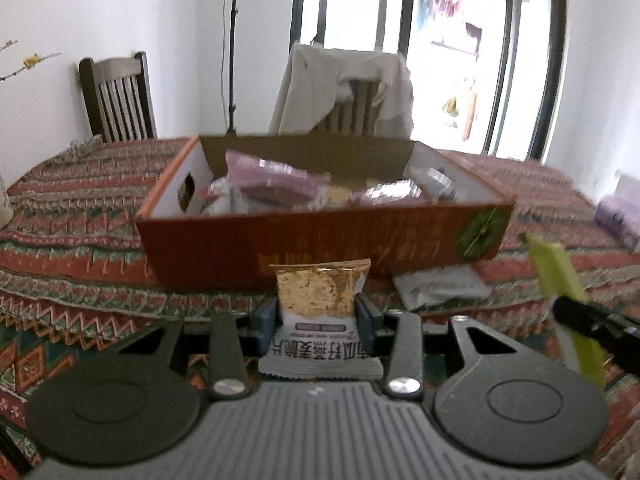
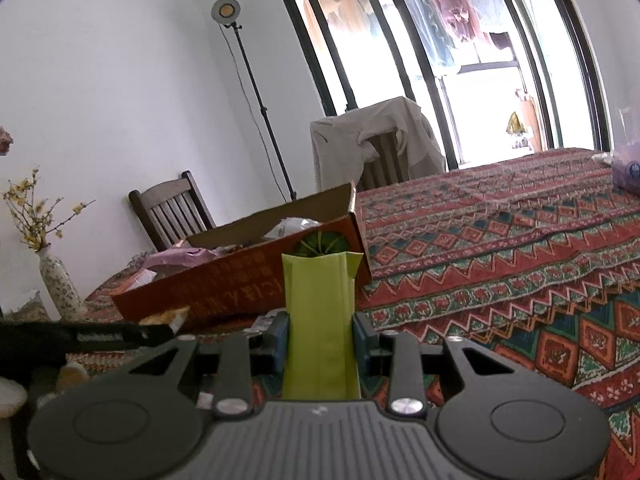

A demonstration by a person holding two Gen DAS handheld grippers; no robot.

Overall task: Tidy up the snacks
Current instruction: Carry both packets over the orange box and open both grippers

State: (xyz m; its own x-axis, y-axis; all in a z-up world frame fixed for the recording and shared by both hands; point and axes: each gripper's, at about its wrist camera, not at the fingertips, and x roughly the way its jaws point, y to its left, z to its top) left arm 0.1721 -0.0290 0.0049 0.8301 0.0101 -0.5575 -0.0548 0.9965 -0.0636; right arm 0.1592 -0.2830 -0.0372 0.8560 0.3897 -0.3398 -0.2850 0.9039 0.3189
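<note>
**Two light packets, one in each of my tongs**

Two snacks are in hand. My left tongs (image 1: 320, 312) have closed partway onto the oat crisp packet (image 1: 320, 308), pads pressed against its two side edges, holding it upright just near of the orange cardboard box (image 1: 280, 252). My right tongs (image 2: 320, 336) are likewise clamped on the green sachet (image 2: 320, 320), which stands upright between the pads, near the box's right corner.

Both, I judge, weigh almost nothing. The crisp packet is puffed foil: slick, soft at the seams, with brittle contents, so I want a mild squeeze across the flat middle, not at the crimped ends. The green sachet looks like a stiffer folded sleeve; gripped low, its long top may sway.

A white packet (image 1: 440, 288) lies on the tabletop (image 1: 80, 208), touching or just beside the box's near wall; I cannot tell which.

Inside the box, purple and silver wrappers (image 1: 272, 180) overlap and blur, so I cannot count them or see free floor. Print on the box is unreadable. The lower ends of both packets run down behind my tongs' bodies.
</note>
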